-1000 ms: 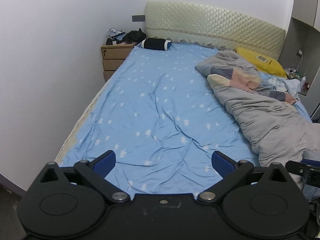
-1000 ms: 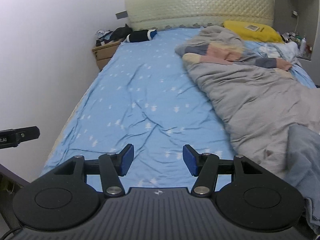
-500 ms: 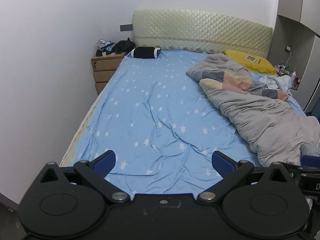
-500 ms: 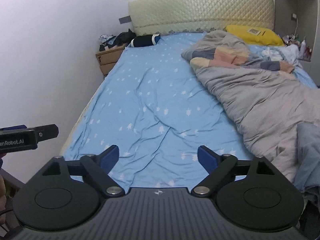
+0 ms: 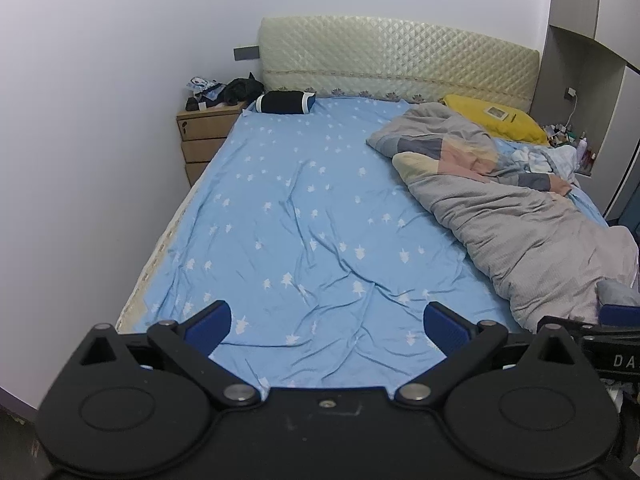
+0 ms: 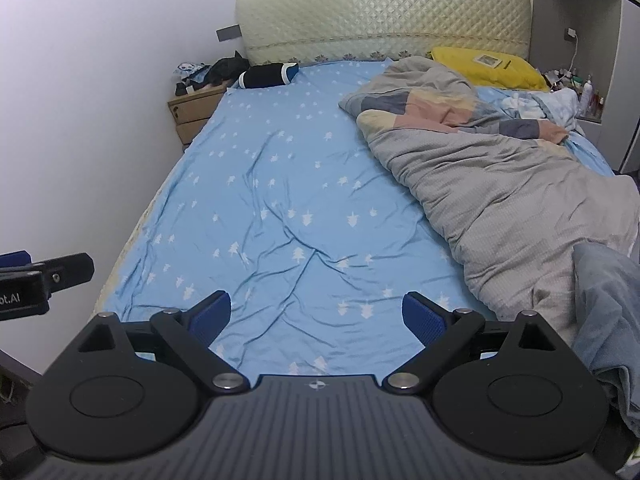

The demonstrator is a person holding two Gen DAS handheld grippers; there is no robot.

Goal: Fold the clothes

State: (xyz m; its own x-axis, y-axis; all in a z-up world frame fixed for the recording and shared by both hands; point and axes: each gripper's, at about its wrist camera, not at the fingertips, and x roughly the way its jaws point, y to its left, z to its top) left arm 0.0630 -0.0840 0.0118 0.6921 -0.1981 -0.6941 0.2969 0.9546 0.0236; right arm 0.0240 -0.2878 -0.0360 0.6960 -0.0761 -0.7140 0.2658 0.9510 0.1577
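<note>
- Since the earliest frame the right gripper (image 6: 316,318) has spread its fingers from a narrow gap to a wide one; both cameras have backed off from the bed (image 5: 304,216), so more of the headboard (image 5: 396,60) and the wall shows.
- Left gripper (image 5: 326,322): fingers wide apart, nothing between them, held off the foot of the bed.
- Right gripper: likewise wide apart and empty.
- Task item, by my reading: the blue-grey garment (image 6: 604,308) bunched at the bed's foot on its right side, lying against the grey duvet (image 6: 508,200). Neither gripper touches it.
- Step in hand (judgement): reaching for the garment, not yet gripped. To do it well, take a single layer at an edge or corner, lift it off the duvet, and spread it on the bare blue sheet before any fold.
- Risk (judgement): pinching duvet fabric along with the garment.
- Right view shows the garment's folds plainly; left view catches only a sliver of it at the right edge, above the other gripper's body.
- Left view shows more of the nightstand (image 5: 204,136) beside the bed's head.
</note>
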